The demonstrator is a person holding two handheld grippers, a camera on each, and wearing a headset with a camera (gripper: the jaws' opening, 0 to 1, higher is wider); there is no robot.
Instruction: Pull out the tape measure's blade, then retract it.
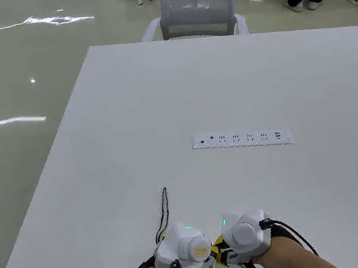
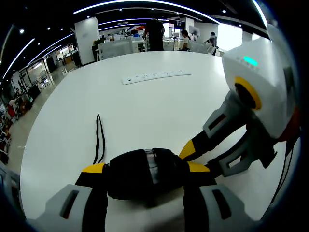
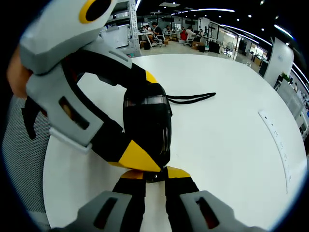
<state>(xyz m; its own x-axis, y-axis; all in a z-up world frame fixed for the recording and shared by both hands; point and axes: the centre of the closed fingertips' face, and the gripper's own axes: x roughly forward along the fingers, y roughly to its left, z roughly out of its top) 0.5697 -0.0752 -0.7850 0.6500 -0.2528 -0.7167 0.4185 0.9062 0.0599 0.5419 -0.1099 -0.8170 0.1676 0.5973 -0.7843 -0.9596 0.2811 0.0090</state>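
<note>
left gripper (image 2: 146,168) jaws clamp the tape (image 2: 145,181); right gripper (image 3: 155,175) jaws pinch its edge. next, pull the blade out.

Bench (image 1: 128,115), near edge: the left gripper (image 2: 145,168) and right gripper (image 3: 155,175) are held side by side, left of centre and right of centre. The tape measure (image 3: 147,121) is seated between the left gripper's jaws. The right gripper's jaws are brought together at its side. Its strap (image 1: 163,212) is laid on the bench beyond the left gripper, toward the far edge. A power strip (image 1: 242,138) is laid mid-bench, behind the grippers. A chair (image 1: 198,0) is placed behind the far edge.
</note>
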